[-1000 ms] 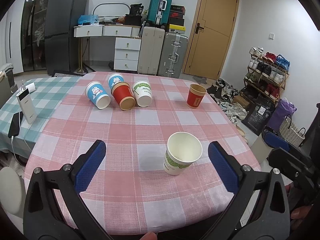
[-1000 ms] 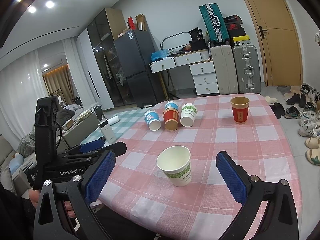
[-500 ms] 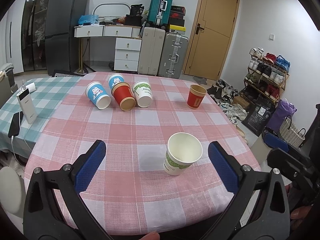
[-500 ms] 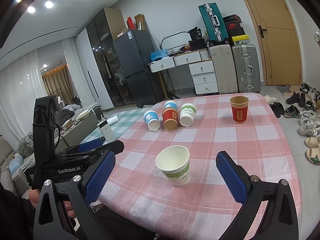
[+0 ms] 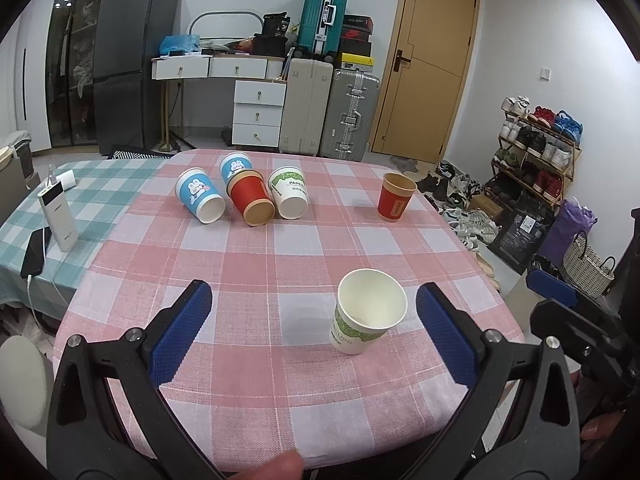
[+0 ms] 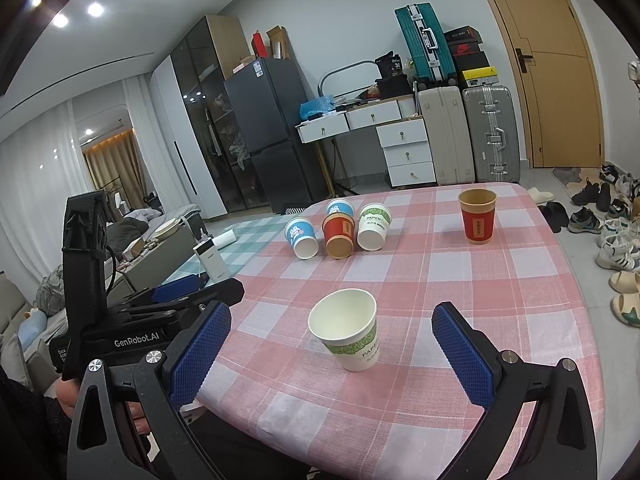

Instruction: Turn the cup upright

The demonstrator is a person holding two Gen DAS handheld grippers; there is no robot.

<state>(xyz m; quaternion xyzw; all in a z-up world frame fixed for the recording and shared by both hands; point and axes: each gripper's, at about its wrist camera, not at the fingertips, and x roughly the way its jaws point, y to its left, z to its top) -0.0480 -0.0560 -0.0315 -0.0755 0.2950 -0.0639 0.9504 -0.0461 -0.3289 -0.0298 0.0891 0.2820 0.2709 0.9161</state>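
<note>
A white and green paper cup (image 5: 366, 316) (image 6: 350, 330) stands upright near the front of the pink checked table (image 5: 260, 264). A red cup (image 5: 395, 202) (image 6: 477, 216) stands upright at the far right. A blue cup (image 5: 200, 196) (image 6: 301, 237), a red cup (image 5: 252, 203) (image 6: 339, 236) and a white cup (image 5: 289, 197) (image 6: 373, 227) lie on their sides at the back, with a second blue cup (image 5: 235, 165) behind them. My left gripper (image 5: 314, 332) is open and empty. My right gripper (image 6: 330, 354) is open and empty, with the front cup between its fingers' lines.
A power bank (image 5: 58, 216) and a phone (image 5: 35, 256) lie on the teal checked cloth at the left. Suitcases (image 5: 328, 112), drawers and a fridge stand behind the table. A shoe rack (image 5: 536, 148) is at the right. The left gripper's body (image 6: 120, 320) shows left in the right wrist view.
</note>
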